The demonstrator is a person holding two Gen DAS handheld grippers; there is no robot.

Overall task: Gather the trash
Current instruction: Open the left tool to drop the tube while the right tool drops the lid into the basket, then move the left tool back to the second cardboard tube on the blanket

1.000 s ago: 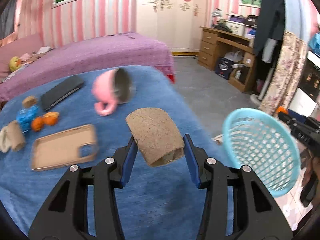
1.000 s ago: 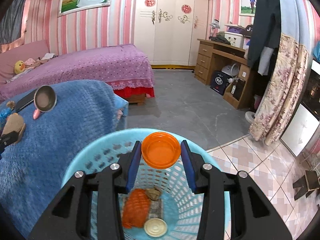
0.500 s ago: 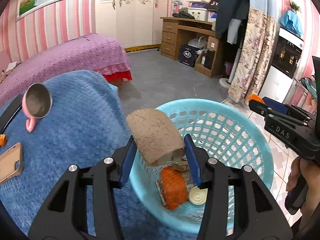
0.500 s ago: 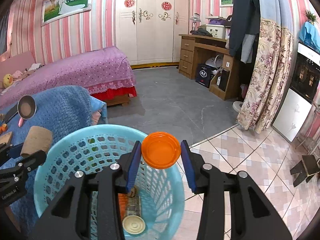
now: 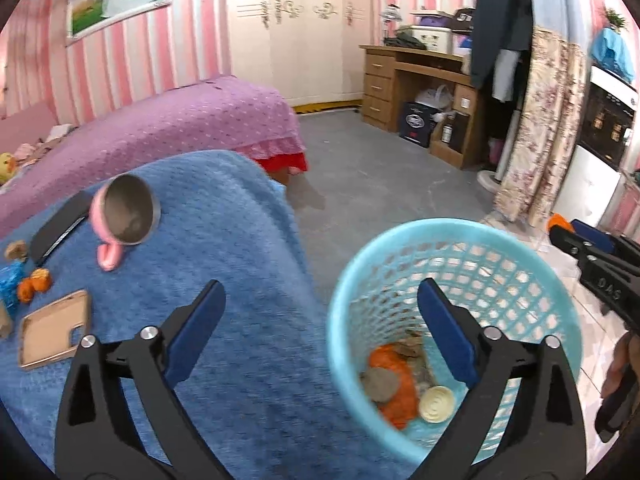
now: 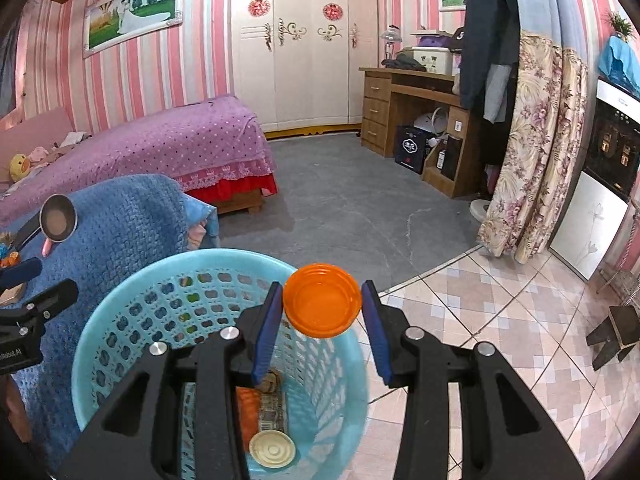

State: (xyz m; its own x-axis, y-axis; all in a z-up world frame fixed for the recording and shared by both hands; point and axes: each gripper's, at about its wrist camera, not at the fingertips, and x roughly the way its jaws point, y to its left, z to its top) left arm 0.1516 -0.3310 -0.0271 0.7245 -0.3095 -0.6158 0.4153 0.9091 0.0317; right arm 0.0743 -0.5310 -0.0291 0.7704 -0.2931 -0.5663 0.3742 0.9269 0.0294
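The left gripper (image 5: 320, 324) had just sprung wide, empty; the cardboard roll (image 5: 379, 385) lay end-up in the basket (image 5: 440, 236) below. The right gripper (image 6: 322, 312) pinched an orange lid (image 6: 322, 300), its face toward the camera.

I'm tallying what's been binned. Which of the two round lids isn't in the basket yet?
The orange lid, clamped in the right gripper above the blue basket. The cream lid already lies at the bottom.

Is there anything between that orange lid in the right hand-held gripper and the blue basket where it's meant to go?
Nothing visible blocks it. The orange lid, clamped in the right hand-held gripper, sits over the far rim of the blue basket, whose mouth is open. Only earlier trash lies at the bottom.
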